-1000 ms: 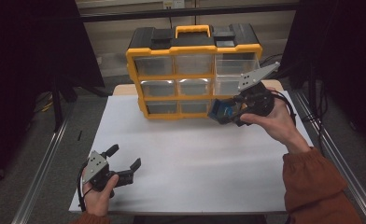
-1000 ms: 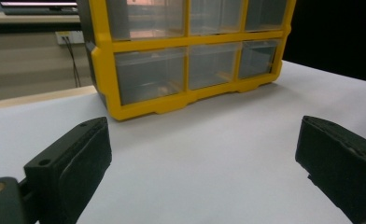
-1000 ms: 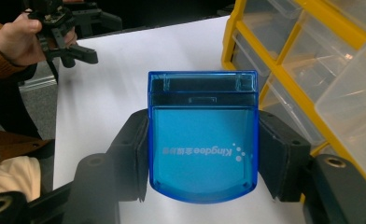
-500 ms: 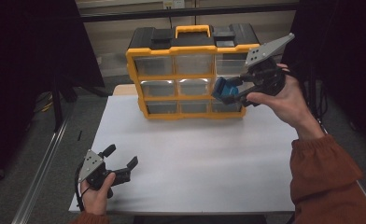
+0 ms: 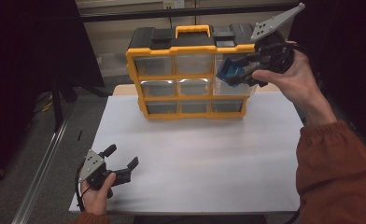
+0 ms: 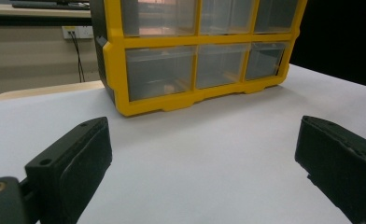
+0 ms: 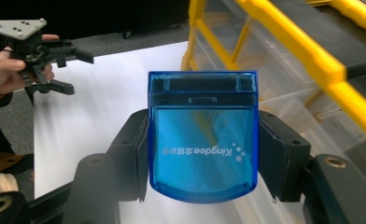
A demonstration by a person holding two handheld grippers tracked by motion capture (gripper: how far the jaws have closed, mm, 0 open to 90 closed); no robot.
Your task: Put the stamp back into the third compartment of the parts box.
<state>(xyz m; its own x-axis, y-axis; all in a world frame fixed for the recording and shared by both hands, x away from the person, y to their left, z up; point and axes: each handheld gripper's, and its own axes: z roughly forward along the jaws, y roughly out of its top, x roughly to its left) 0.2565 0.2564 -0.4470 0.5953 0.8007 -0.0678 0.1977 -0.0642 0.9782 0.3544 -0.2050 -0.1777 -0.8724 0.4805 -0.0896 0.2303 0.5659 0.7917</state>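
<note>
While white table (image 5: 195, 154) lies bare in dim room, left gripper (image 5: 120, 164) fingers spread; right gripper (image 5: 244, 70) pinching blue case (image 7: 203, 135), perhaps card holder.

Organizer (image 5: 190, 74) at bare table's (image 5: 209, 158) rear

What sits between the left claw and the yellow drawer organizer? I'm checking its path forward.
Nothing: only bare white table separates the open left claw from the organizer, per the left gripper view.

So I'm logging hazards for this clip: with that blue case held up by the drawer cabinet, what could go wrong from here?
The blue case is pinched only at its sides by the right hand-held gripper, in the air; it might slip and drop. It also hangs close to the yellow drawer cabinet, so it could knock the frame.
</note>
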